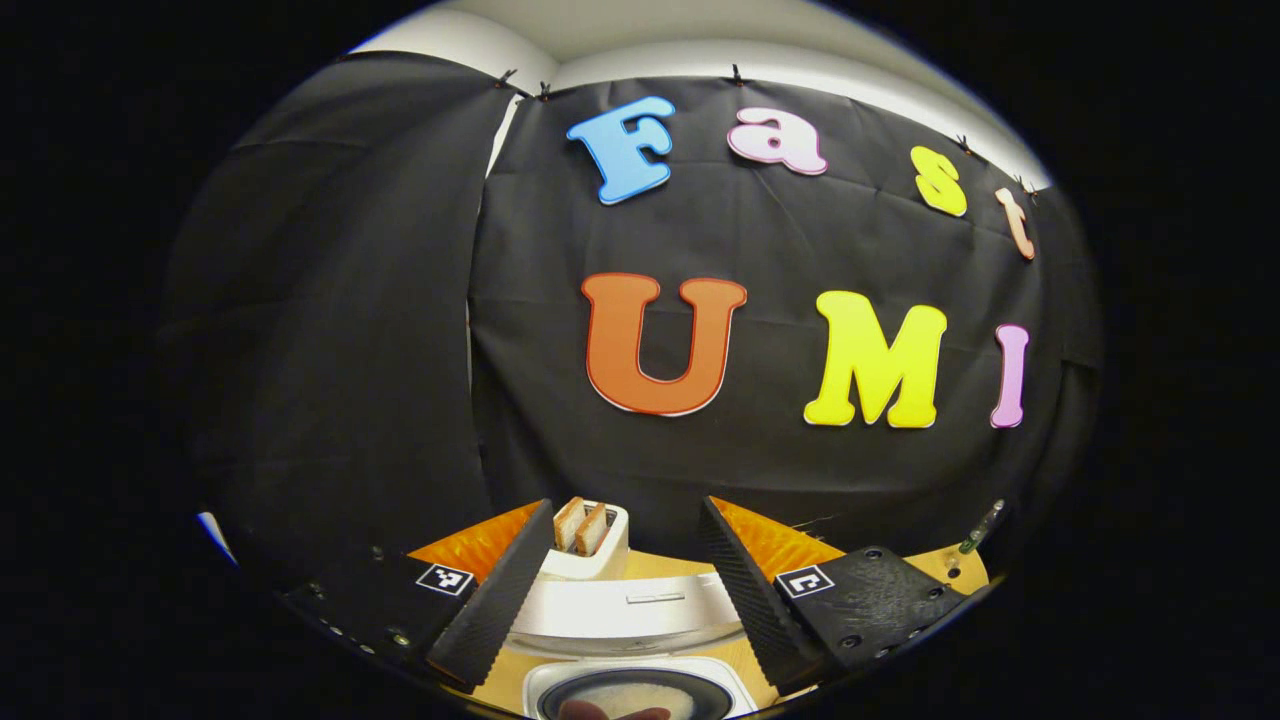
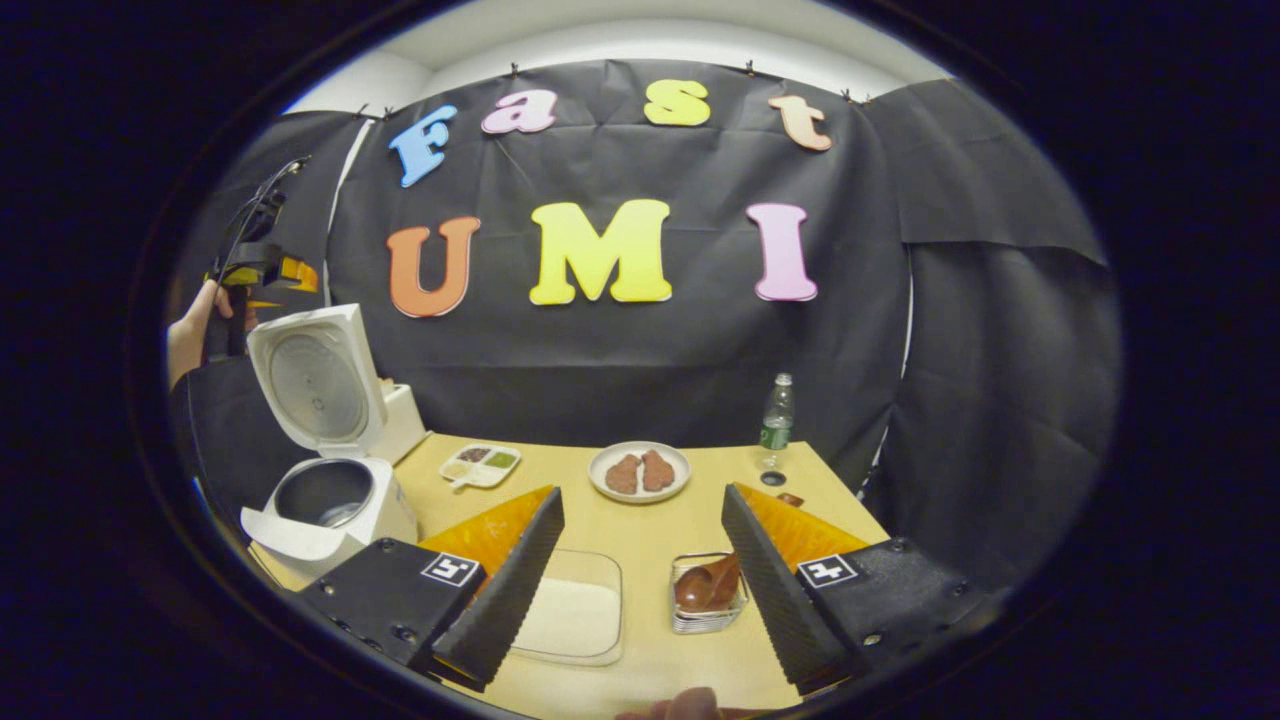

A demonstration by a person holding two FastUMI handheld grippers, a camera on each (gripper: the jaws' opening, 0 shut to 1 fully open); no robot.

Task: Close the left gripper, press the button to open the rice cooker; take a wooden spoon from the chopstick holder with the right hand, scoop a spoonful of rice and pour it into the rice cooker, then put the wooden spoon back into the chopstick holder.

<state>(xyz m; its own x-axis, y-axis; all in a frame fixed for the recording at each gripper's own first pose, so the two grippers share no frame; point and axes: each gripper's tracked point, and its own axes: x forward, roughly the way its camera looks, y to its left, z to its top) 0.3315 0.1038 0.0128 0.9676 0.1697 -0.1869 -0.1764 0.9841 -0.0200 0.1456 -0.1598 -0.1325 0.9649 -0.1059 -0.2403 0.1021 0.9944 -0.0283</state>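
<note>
Both tongs, left (image 1: pixel 625 590) and right (image 2: pixel 640 580), gape released above the tan bench (image 2: pixel 650 530), where the white rice cooker (image 2: pixel 335 500) bears no readable label.

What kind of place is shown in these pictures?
Probably a mock kitchen in a recording booth: a white rice cooker with its lid open, a white toaster holding bread and a round plate of brown food on a wooden table.
</note>
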